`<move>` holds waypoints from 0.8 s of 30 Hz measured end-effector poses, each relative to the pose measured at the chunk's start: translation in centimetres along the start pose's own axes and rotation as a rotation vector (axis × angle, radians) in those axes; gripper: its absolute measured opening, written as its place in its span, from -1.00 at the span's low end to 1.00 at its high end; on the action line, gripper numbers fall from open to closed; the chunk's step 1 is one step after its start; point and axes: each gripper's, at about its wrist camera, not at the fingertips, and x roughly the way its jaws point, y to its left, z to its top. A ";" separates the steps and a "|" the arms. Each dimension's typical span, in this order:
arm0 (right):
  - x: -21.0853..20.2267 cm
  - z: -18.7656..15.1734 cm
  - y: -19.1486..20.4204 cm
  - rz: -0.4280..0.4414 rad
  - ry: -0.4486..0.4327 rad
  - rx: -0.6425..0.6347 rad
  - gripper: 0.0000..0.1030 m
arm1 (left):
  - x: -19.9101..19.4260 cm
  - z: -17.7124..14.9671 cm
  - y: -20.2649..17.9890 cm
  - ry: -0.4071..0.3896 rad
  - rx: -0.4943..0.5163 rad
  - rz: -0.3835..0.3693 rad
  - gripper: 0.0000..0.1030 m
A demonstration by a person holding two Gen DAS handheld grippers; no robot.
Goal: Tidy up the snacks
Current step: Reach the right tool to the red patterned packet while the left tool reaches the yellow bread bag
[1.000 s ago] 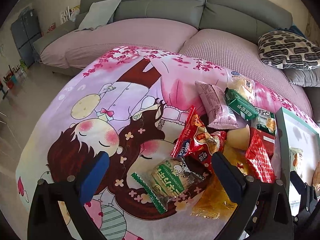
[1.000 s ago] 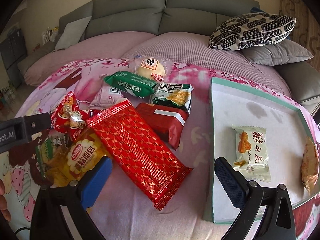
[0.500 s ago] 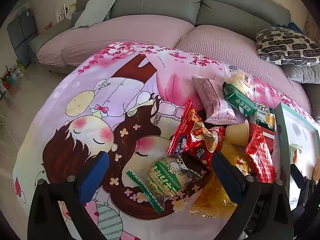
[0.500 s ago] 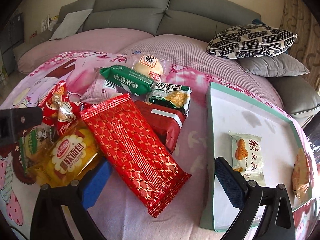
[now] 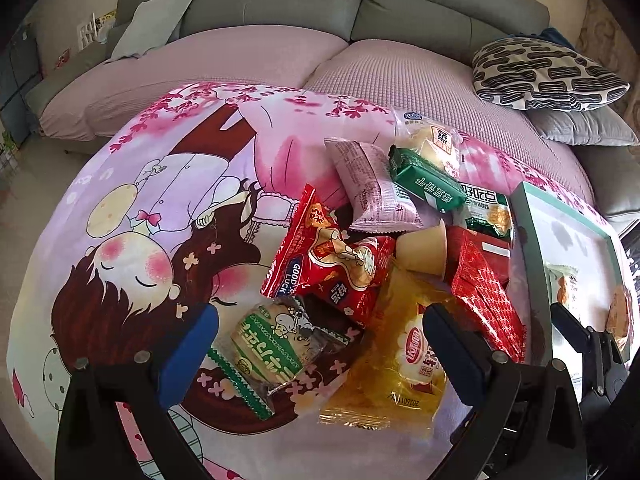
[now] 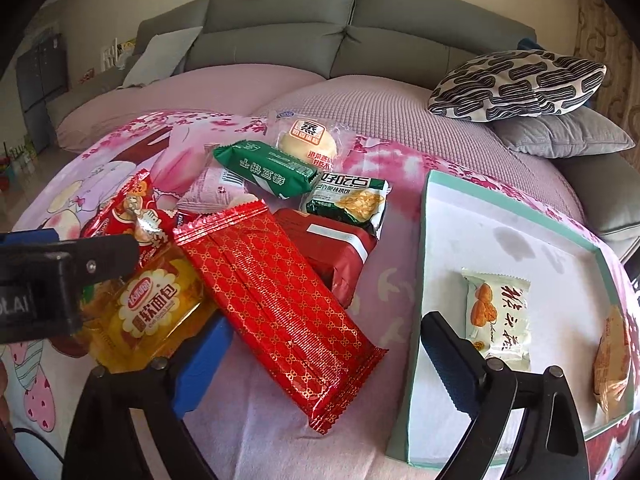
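A pile of snack packets lies on a pink cartoon blanket [image 5: 152, 184]. My left gripper [image 5: 320, 340] is open, its fingers on either side of a green-and-white biscuit packet [image 5: 272, 344] and the edge of a yellow bread packet [image 5: 404, 356]. A red Good Luck packet [image 5: 320, 256] lies just beyond. My right gripper [image 6: 320, 352] is open over the near end of a long red patterned packet [image 6: 280, 300]. The yellow bread packet [image 6: 148, 312] lies to its left. The teal-rimmed box [image 6: 424, 280] on the right holds a white pastry packet [image 6: 496, 312] and an orange one [image 6: 612, 364].
Further back lie a green packet [image 6: 264, 168], a bun packet [image 6: 308, 144], a dark-green cracker packet [image 6: 348, 204], a dark red packet [image 6: 336, 248] and a pink packet [image 5: 372, 188]. A grey sofa [image 6: 280, 40] with a patterned cushion [image 6: 516, 84] stands behind. The left gripper's body [image 6: 60, 272] shows at the right view's left.
Both grippers have moved forward and down towards the pile. The left now straddles the green-and-white packet; the right is over the long red packet. Nothing has been taken hold of.
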 end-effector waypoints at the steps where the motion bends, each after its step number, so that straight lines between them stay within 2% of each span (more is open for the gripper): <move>1: -0.1 -0.1 -0.2 0.012 0.003 -0.002 0.87 | 0.2 0.0 0.1 0.005 -0.006 0.000 0.98; 11: -0.6 0.3 -0.4 0.073 0.035 -0.053 0.87 | 0.7 -0.1 1.0 0.021 -0.035 -0.022 0.98; 14: -0.2 0.8 -0.1 0.063 0.058 -0.113 0.87 | 0.7 0.0 1.3 0.019 -0.048 -0.029 0.98; 16: 0.1 1.2 0.5 0.067 0.064 -0.178 0.79 | 0.7 0.0 1.6 0.020 -0.057 -0.033 0.98; 18: 0.6 1.7 0.8 0.132 0.092 -0.218 0.64 | 0.8 0.0 1.8 0.024 -0.064 -0.032 0.98; 24: 3.4 2.5 0.9 0.247 0.194 -0.269 0.64 | 0.8 0.0 2.2 0.024 -0.075 -0.042 0.98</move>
